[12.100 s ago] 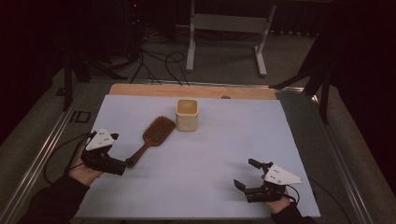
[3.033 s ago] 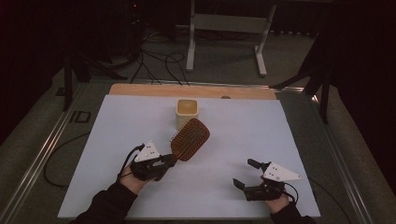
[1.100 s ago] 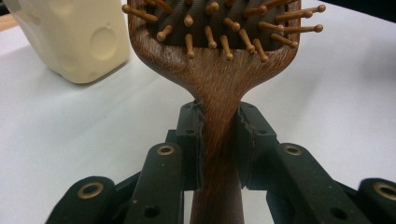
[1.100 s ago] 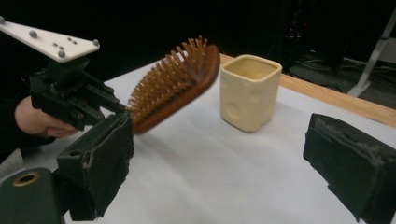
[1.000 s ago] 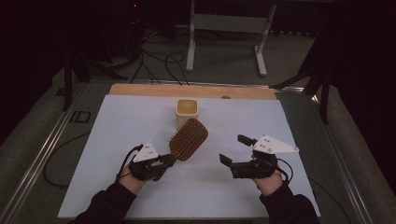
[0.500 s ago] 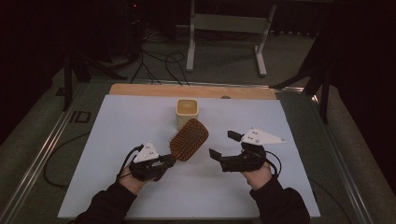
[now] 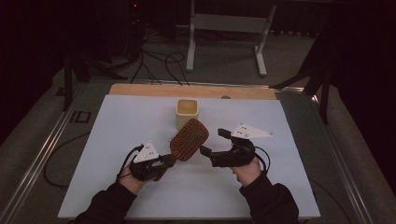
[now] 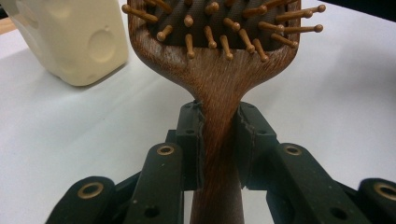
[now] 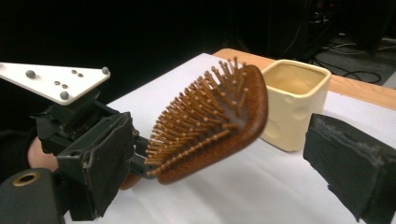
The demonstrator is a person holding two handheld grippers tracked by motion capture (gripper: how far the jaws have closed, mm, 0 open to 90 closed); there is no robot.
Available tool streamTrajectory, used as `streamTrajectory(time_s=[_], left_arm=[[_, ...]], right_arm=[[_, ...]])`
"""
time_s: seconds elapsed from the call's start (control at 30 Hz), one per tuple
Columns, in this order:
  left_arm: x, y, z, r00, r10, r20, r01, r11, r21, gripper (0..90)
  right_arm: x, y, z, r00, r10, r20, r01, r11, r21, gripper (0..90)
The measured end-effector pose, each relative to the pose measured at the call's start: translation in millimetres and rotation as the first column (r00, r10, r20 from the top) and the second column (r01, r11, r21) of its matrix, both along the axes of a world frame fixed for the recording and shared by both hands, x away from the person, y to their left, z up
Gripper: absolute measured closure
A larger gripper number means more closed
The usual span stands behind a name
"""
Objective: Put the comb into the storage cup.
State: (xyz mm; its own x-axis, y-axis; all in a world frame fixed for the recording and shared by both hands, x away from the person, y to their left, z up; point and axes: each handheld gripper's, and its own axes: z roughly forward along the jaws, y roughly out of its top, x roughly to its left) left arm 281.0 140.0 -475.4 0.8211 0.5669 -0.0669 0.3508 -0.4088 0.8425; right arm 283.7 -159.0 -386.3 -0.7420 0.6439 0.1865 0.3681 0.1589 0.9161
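Left gripper (image 7: 161,164) low and left of middle in the high view, shut tight on the handle of the brown wooden hairbrush (image 7: 188,139). Held by a hand in a dark sleeve (image 7: 105,207) coming up from the bottom edge. Seen close in the left gripper view: two black pads (image 8: 194,140) squeezing the thin handle from both sides, brush head (image 8: 219,28) at the top of the frame with round-tipped pins poking out. Brush lifted off the white table (image 7: 116,130), tilted, head up near the middle of the high view, pins facing right. Right gripper (image 7: 212,145) just right of the brush in the high view, jaws wide apart, nothing between the pads, tips close to the brush head but not touching. White three-cornered plate (image 7: 251,132) on top of it. In the right gripper view, brush (image 9: 210,121) in the middle of the frame, one black jaw low at the left, the other low at the right, brush head farther off in the gap between them. Pale yellow square cup (image 7: 187,112) standing upright on the table just behind the brush head, above middle in the high view, open at the top. Same cup (image 9: 294,102) right of the brush in the right gripper view, and at the upper left (image 8: 70,37) in the left gripper view.
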Motion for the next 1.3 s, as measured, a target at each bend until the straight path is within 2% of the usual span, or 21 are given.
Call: streamTrajectory(time_s=[0.23,0.47,0.53,0.73,0.83,1.07,1.3], left_arm=[[-0.1,-0.3,-0.1,1.0,-0.002,0.0,0.002,1.0,-0.003,74.3],[-0.3,0.2,0.5,1.0,0.0,0.006,0.0,1.0,0.0,74.3],[-0.2,0.7,0.7,1.0,0.0,0.007,0.0,1.0,-0.002,74.3],[-0.4,0.3,0.5,1.0,0.0,0.008,0.0,1.0,-0.006,74.3],[-0.3,0.1,0.5,1.0,-0.003,0.006,0.003,1.0,-0.004,74.3],[-0.5,-0.5,0.0,1.0,-0.003,0.009,0.003,1.0,-0.003,74.3],[-0.9,-1.2,0.5,0.9999,-0.006,0.012,0.006,1.0,-0.005,74.3]], right_arm=[[6.2,8.6,-0.2,0.9997,0.012,-0.022,-0.011,0.999,0.046,8.4],[17.0,15.2,-3.5,0.9982,-0.045,-0.041,0.047,0.997,0.064,8.4],[20.9,16.9,-5.5,0.9962,-0.064,-0.059,0.068,0.995,0.069,8.4],[27.4,21.5,-11.0,0.9908,-0.072,-0.114,0.083,0.992,0.094,8.3],[30.3,24.1,-13.8,0.9835,-0.085,-0.16,0.103,0.989,0.108,8.3],[33.3,29.1,-18.9,0.9651,-0.042,-0.259,0.082,0.986,0.148,8.4],[35.6,32.4,-25.1,0.9336,-0.005,-0.358,0.079,0.978,0.191,22.8]])
